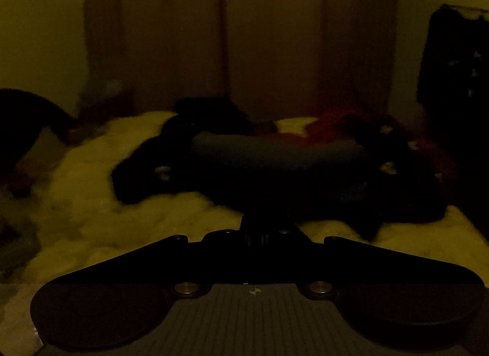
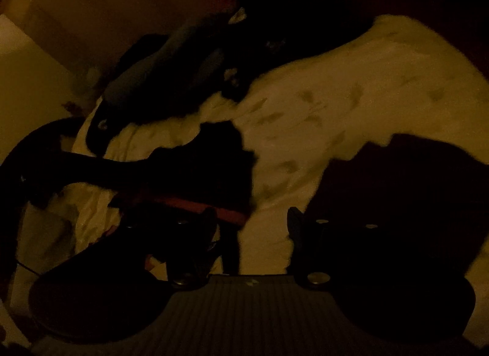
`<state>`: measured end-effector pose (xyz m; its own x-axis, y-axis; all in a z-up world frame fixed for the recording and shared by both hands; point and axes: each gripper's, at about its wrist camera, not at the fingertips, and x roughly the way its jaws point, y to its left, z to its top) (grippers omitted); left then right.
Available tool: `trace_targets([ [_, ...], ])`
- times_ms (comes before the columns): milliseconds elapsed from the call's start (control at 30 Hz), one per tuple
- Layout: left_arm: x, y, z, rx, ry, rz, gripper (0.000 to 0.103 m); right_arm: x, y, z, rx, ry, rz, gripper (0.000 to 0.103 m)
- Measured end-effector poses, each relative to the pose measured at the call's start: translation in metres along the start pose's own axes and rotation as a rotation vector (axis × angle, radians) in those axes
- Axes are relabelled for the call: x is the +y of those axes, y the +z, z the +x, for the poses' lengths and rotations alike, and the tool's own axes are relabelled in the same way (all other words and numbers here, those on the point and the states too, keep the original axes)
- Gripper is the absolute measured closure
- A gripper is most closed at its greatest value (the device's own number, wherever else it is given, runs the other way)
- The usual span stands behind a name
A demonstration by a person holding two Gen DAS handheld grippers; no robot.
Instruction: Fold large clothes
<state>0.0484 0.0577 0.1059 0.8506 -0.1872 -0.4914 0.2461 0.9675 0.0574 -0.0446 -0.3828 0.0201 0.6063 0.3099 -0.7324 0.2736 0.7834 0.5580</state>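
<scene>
The scene is very dim and only coarse shapes can be made out.

In the left wrist view, the left gripper point(image 1: 265, 227) is seen with its two fingers brought together at the centre, closed into a single dark stub; whether anything is pinched between them cannot be told. Ahead of it, a pale bedsheet point(image 1: 91, 203) is spread over a bed. Directly beyond the fingertips, a heap of dark clothes point(image 1: 275, 172) is piled on the sheet, with small light patches scattered across it. A greyish roll-shaped garment point(image 1: 275, 148) is laid across the top of the heap, and a reddish garment point(image 1: 333, 125) is seen behind it, up and to the right. Far ahead, tall wardrobe panels point(image 1: 269, 35) are seen.

In the right wrist view, the right gripper point(image 2: 250, 221) is held with its fingers spread well apart, bare sheet point(image 2: 351, 96) being visible between them. A dark garment with a red band point(image 2: 195, 203) is lying at and just ahead of the left finger; whether it is touched by that finger cannot be told. Another dark shape point(image 2: 412, 178) is seen over and beyond the right finger, too dark to be identified. Farther ahead and to the upper left, the same heap of dark clothes point(image 2: 259, 35) is seen resting on the sheet, well apart from the gripper, with the greyish garment point(image 2: 171, 56) on its left side.
</scene>
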Motion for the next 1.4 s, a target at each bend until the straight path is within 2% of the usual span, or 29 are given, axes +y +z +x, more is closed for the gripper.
trace_targets([
  [67, 0.015, -0.006, 0.001, 0.052, 0.021, -0.043, 0.063, 0.009, 0.0, 0.009, 0.026, 0.026, -0.012, 0.046],
  [167, 0.028, -0.016, 0.005, 0.102, 0.005, -0.107, 0.063, 0.031, -0.004, 0.025, 0.066, 0.039, -0.098, 0.043],
  [333, 0.032, -0.021, 0.017, 0.16, -0.013, -0.106, 0.063, 0.061, -0.014, 0.057, 0.144, 0.03, -0.217, 0.044],
  [467, 0.032, -0.019, 0.028, 0.168, -0.044, -0.094, 0.063, 0.07, -0.016, 0.073, 0.152, 0.017, -0.231, 0.044],
  [533, 0.03, -0.018, 0.031, 0.171, -0.052, -0.071, 0.063, 0.065, -0.011, 0.081, 0.145, 0.006, -0.187, 0.043],
  [600, 0.03, -0.018, 0.036, 0.176, -0.058, -0.056, 0.063, 0.052, -0.002, 0.093, 0.126, -0.005, -0.092, 0.041],
  [700, 0.035, -0.02, 0.043, 0.203, -0.06, -0.061, 0.063, 0.02, 0.013, 0.119, 0.081, -0.012, 0.122, 0.04],
  [800, 0.044, -0.024, 0.05, 0.214, -0.068, -0.067, 0.063, -0.006, 0.022, 0.158, 0.073, 0.031, 0.288, 0.046],
  [967, 0.056, -0.037, 0.065, 0.246, -0.071, -0.061, 0.063, -0.009, 0.023, 0.217, 0.1, 0.064, 0.372, 0.051],
  [1067, 0.065, -0.046, 0.076, 0.272, -0.07, -0.079, 0.063, 0.001, 0.024, 0.237, 0.117, 0.035, 0.376, 0.052],
  [1100, 0.068, -0.05, 0.08, 0.283, -0.07, -0.08, 0.063, 0.004, 0.024, 0.242, 0.128, 0.028, 0.365, 0.065],
  [1133, 0.07, -0.052, 0.084, 0.292, -0.071, -0.084, 0.063, 0.008, 0.025, 0.245, 0.142, 0.019, 0.347, 0.095],
  [1167, 0.073, -0.056, 0.088, 0.303, -0.074, -0.093, 0.063, 0.012, 0.026, 0.244, 0.15, 0.004, 0.323, 0.095],
  [1300, 0.08, -0.07, 0.11, 0.344, -0.088, -0.126, 0.063, 0.026, 0.037, 0.202, 0.017, -0.038, 0.263, 0.095],
  [1400, 0.076, -0.081, 0.136, 0.383, -0.1, -0.106, 0.063, 0.026, 0.049, 0.176, -0.029, -0.11, 0.199, 0.097],
])
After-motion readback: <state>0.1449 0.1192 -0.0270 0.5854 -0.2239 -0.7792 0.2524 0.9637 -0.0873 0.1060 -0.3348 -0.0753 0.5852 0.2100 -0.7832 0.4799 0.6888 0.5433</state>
